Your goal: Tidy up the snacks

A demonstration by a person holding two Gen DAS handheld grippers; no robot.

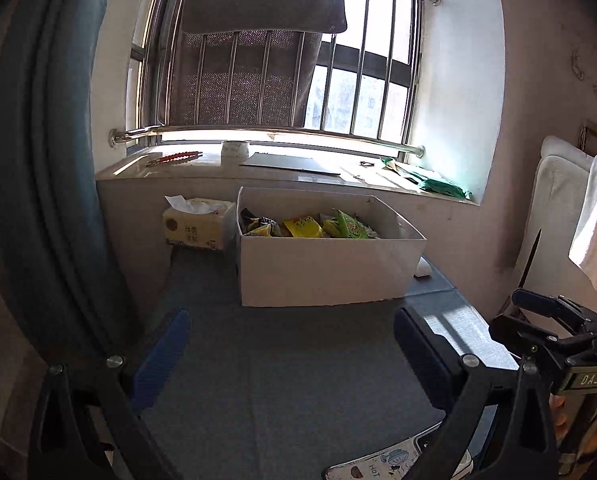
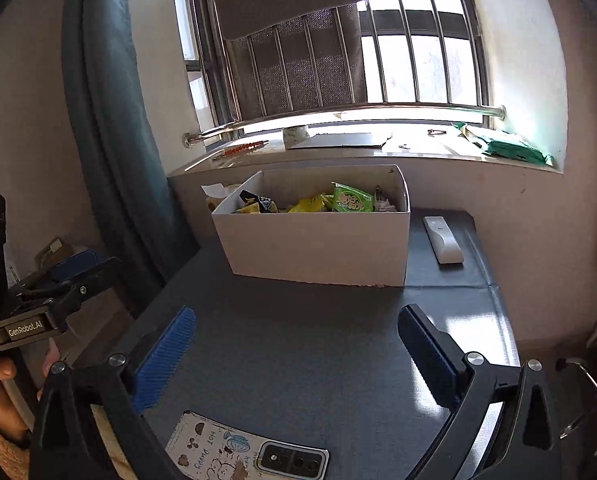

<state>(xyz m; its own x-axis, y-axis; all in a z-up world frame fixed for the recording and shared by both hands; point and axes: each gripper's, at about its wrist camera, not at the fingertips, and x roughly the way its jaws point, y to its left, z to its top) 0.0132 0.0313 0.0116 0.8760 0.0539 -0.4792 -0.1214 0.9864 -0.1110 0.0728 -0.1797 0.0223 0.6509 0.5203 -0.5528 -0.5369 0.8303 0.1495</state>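
Both tongs spread wide and empty: left tongs and right tongs held level above the near, bare part of the grey desk, pointed at the box, presumably a rest pose with nothing to grip within reach.

Snacks gathered inside the white cardboard box at the far middle of the desk: a green packet toward the right, yellow ones in the middle, a dark one at the left. Heaped loosely, tilted against each other rather than laid in rows. No snack seen lying loose on the desk, so gathering judged largely done; tidying within the box possibly left.

Tissue pack just beside the box on its left, against the sill. White remote flat on the desk right of the box, a little apart from it. Phone in a cartoon case at the near edge, below the right tongs, out of the working path. Windowsill beyond the box, carrying a red pen at the left and green bags at the right; whether those bags count as snacks, hard to tell.
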